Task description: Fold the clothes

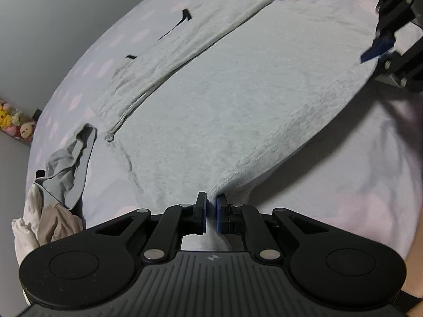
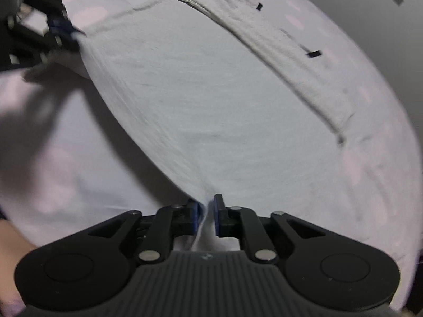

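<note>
Both hand-held grippers clamp the pale grey knit garment [image 1: 224, 100] — left hand-held gripper [image 1: 210, 212] and right hand-held gripper [image 2: 205, 215] at lower centre — lifting its near edge off the pink-spotted bed sheet [image 1: 370, 185].

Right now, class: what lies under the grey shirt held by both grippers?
A pale sheet with pink spots shows under the lifted edge of the shirt, with the shirt's shadow on it. Farther back the shirt lies flat, hiding whatever is beneath.

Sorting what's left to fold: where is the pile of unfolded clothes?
In the left wrist view, the pile of unfolded clothes lies at the far left on the bedsheet, left of the grey garment.
</note>
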A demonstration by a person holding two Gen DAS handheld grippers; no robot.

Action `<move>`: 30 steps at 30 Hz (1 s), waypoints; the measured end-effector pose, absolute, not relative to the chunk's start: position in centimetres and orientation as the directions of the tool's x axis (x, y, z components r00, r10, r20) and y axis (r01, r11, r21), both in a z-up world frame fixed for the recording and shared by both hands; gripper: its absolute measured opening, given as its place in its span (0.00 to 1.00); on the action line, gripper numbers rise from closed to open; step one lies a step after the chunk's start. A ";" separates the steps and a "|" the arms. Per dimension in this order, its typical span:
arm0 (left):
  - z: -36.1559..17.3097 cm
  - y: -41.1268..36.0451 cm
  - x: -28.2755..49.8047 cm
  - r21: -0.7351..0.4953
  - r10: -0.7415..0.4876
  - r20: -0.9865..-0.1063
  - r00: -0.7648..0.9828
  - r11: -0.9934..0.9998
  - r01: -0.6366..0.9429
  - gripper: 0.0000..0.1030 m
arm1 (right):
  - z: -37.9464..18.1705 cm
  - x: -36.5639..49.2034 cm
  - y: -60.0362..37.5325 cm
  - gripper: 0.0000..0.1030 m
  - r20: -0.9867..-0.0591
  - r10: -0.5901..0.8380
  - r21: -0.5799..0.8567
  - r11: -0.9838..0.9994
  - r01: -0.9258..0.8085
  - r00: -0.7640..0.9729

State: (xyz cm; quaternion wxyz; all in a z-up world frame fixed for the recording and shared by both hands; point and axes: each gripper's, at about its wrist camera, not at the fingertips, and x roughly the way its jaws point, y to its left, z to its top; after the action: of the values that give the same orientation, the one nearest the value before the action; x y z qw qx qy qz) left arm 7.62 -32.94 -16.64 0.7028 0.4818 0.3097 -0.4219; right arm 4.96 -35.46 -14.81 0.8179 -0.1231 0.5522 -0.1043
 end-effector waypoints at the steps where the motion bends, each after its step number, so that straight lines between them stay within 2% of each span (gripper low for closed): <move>1: -16.7 -33.1 8.3 0.415 -0.286 -0.844 0.454 0.189 0.890 0.06 | -14.8 5.0 -36.3 0.15 -0.877 -0.314 -0.321 0.946 0.045 0.364; 4: -16.9 -33.5 10.3 0.423 -0.259 -0.844 0.469 0.215 0.880 0.09 | -14.6 4.6 -39.3 0.19 -0.876 -0.322 -0.297 0.947 0.124 0.360; 6: -16.9 -33.5 11.8 0.404 -0.248 -0.855 0.456 0.235 0.884 0.14 | -14.5 4.2 -41.1 0.32 -0.876 -0.314 -0.269 0.948 0.171 0.366; 9: -16.9 -33.3 13.9 0.385 -0.224 -0.867 0.445 0.265 0.884 0.14 | -14.4 3.4 -43.2 0.43 -0.875 -0.304 -0.236 0.947 0.217 0.377; 13: -17.2 -32.7 15.8 0.418 -0.175 -0.863 0.474 0.280 0.864 0.14 | -14.5 3.0 -45.4 0.45 -0.887 -0.263 -0.173 0.952 0.254 0.379; 15: -17.4 -32.1 16.7 0.422 -0.155 -0.865 0.478 0.291 0.859 0.14 | -14.6 3.0 -46.5 0.55 -0.896 -0.239 -0.146 0.954 0.261 0.374; 19: -17.6 -30.3 18.6 0.403 -0.123 -0.878 0.464 0.336 0.852 0.14 | -13.9 2.4 -47.9 0.63 -0.897 -0.229 -0.126 0.952 0.279 0.377; 23: -16.6 -28.2 20.4 0.298 -0.163 -0.903 0.398 0.431 0.852 0.14 | -12.3 1.6 -49.7 0.64 -0.882 -0.264 -0.114 0.923 0.367 0.390; 27: -14.9 -26.7 21.0 0.174 -0.255 -0.907 0.334 0.495 0.851 0.15 | -10.9 0.3 -50.6 0.64 -0.867 -0.275 -0.098 0.911 0.400 0.414; 30: -14.4 -26.6 21.1 0.106 -0.313 -0.903 0.295 0.504 0.857 0.25 | -10.5 -1.1 -50.6 0.65 -0.858 -0.243 -0.045 0.913 0.406 0.452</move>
State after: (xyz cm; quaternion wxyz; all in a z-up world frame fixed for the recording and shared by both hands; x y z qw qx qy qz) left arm 21.14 -26.64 -14.40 0.7442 0.3062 0.4449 -0.3931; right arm -1.13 -50.62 -10.53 0.8478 0.0834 0.4875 -0.1913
